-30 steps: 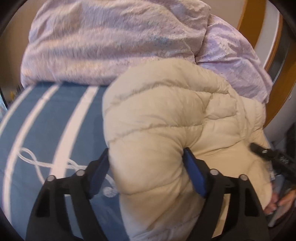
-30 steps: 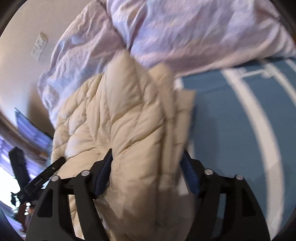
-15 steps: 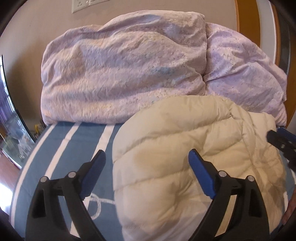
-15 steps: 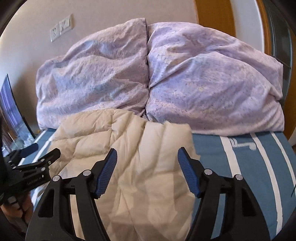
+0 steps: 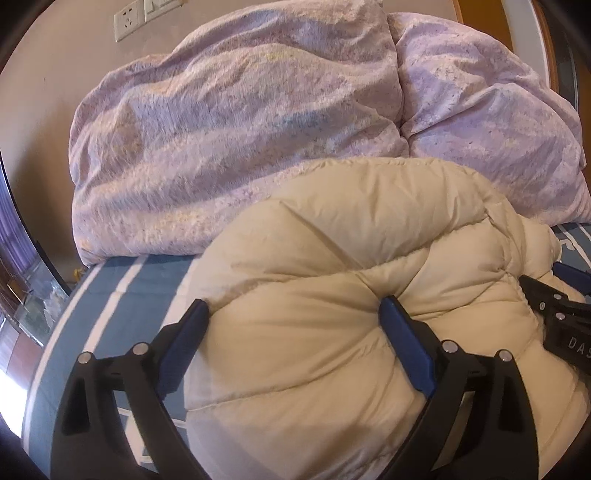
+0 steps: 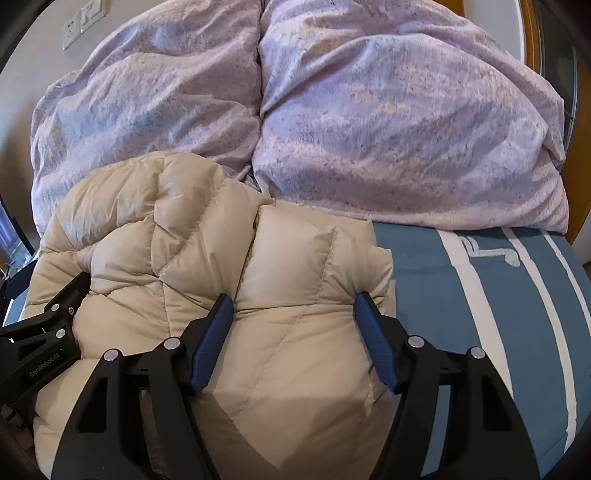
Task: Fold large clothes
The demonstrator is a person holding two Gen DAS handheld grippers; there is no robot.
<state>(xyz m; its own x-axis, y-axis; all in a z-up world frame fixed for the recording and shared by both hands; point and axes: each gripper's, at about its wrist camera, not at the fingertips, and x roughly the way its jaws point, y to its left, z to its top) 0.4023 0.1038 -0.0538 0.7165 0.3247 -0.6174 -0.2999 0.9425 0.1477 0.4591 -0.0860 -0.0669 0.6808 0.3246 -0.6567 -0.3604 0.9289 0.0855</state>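
A cream quilted puffer jacket (image 5: 351, 266) lies bunched on the blue striped bed (image 5: 122, 295). My left gripper (image 5: 295, 314) has its jaws wide around the jacket's left bulge, with the padding pressed between the blue pads (image 5: 406, 350). My right gripper (image 6: 293, 306) straddles the jacket's right part (image 6: 295, 266) the same way, its pads (image 6: 376, 347) dented into the fabric. Each gripper shows in the other's view: the right one at the right edge of the left wrist view (image 5: 554, 317), the left one at the left edge of the right wrist view (image 6: 48, 332).
A large crumpled lilac duvet (image 5: 240, 122) is piled at the head of the bed, right behind the jacket; it also fills the right wrist view (image 6: 369, 110). Bare blue sheet with white stripes (image 6: 498, 295) lies to the right. A wall socket (image 5: 127, 18) is above.
Both grippers have moved in over the jacket and pushed into it, after drawing back half a second ago. The jacket now lies flatter on the bed in front of the duvet.
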